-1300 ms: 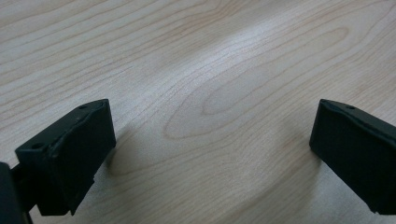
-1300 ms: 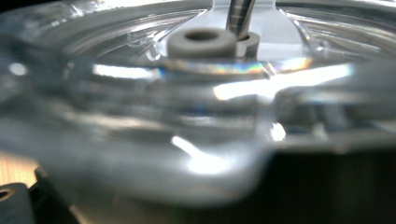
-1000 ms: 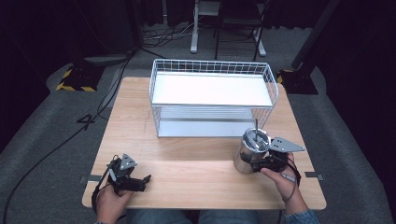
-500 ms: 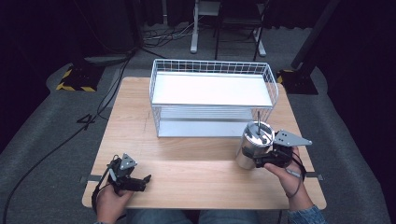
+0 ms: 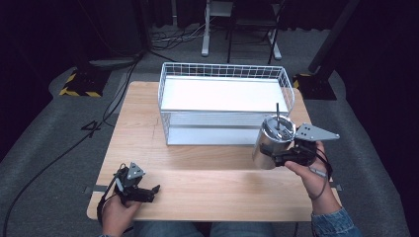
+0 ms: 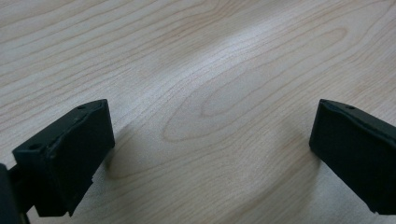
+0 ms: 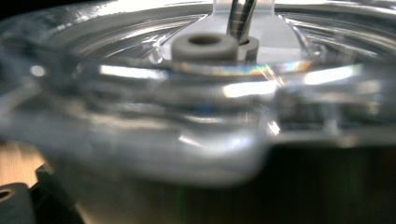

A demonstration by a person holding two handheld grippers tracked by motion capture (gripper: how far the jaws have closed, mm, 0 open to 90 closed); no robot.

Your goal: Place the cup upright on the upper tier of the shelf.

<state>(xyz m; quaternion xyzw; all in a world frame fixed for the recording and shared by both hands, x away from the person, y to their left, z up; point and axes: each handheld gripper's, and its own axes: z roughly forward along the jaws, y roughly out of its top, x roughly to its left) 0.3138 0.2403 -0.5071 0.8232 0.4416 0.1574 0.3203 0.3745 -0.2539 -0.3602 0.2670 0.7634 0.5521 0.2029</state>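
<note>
Steel fills the right gripper view: my right gripper (image 5: 281,157) is clamped on the side of the metal tumbler (image 5: 272,141), and its camera sits so close to the clear lid (image 7: 187,93) that the rim blurs; I can make out a grey ring (image 7: 204,45) on the lid and the straw (image 7: 239,18) rising beside it. From the high view the jaws look closed against the cup's wall, near its lower half, with my hand behind them. The tumbler seems tilted a little, leaning away from my hand, and I judge it is lifted or just at the table (image 5: 207,182) surface; I cannot tell which. It sits just in front of the right end of the white wire basket (image 5: 168,98), near it but apart from it.

My left gripper (image 5: 148,193) rests low at the near left corner of the table, jaws spread wide with nothing between them but bare wood grain.

As for progress: the grasp is made, so picking up is done or nearly so. The basket's top shelf is bare, and the lower shelf looks bare too. If the cup is meant for the basket, the carry over the wire rim and the setting down are what is left.
</note>
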